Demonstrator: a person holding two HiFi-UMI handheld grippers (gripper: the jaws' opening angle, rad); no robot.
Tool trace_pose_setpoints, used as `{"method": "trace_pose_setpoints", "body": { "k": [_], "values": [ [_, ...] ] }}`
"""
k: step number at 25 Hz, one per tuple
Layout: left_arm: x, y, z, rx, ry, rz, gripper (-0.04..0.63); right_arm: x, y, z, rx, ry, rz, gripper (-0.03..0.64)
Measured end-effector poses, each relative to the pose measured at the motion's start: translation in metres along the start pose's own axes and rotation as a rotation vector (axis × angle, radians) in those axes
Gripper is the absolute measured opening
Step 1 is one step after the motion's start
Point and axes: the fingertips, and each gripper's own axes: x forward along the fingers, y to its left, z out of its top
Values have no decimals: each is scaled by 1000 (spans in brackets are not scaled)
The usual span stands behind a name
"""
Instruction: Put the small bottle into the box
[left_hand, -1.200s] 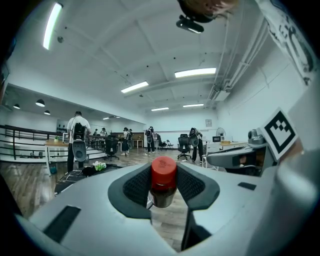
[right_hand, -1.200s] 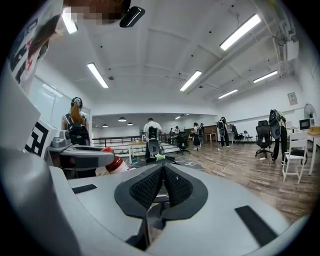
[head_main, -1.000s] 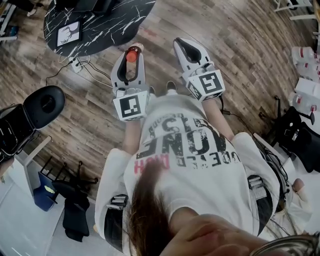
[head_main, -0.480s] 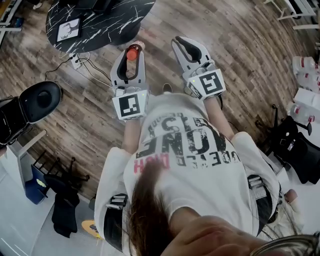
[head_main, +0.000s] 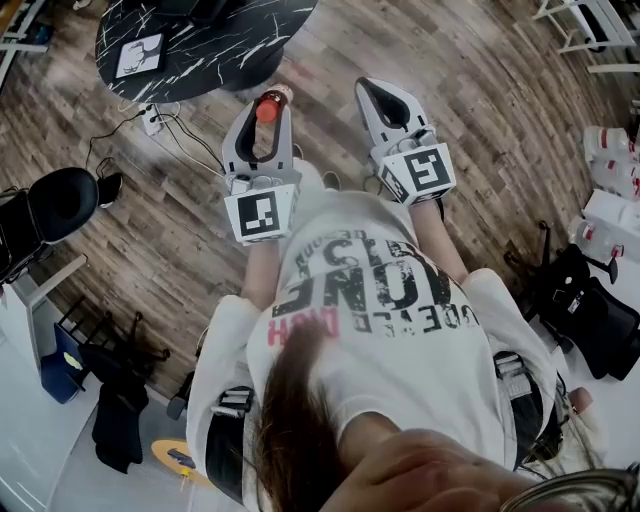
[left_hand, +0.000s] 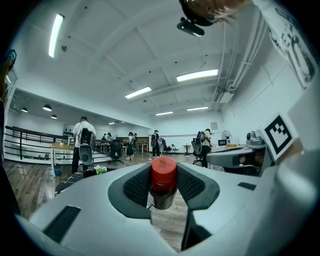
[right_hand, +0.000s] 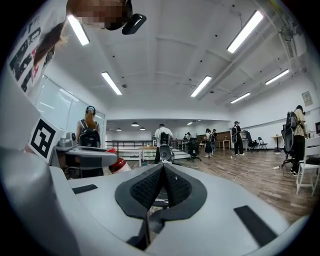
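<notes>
Left gripper: your left gripper (head_main: 268, 118) is held level in front of you and pinches the small bottle (left_hand: 163, 181) between its pads, just under the red cap, with the cap standing upright above the jaws.
Small bottle: it is off every surface and carried over the wooden floor, near the edge of the black table (head_main: 210, 50). No box shows in any view.
Right gripper: your right gripper (right_hand: 162, 171) is level beside the left one, its jaws pressed together on nothing.
Step in hand: this looks like the carry towards the box. Keep the clamp as it is and the bottle upright, since the grip sits high and the body hangs below the pads. Find the box before you lower anything, then bring the bottle down over its opening and let go only once it is inside. Keep the right gripper clear of the bottle.
Change from a second ago: the grip and both grippers look the same, while the black chair (head_main: 60, 205) has slid leftward in the head view.
</notes>
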Motion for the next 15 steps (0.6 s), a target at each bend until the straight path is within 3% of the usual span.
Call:
{"method": "trace_pose_setpoints", "body": {
  "k": [15],
  "values": [
    [77,77,16,0,-4,-28,141,98,-21,12,-24,20,-6,2]
  ]
}}
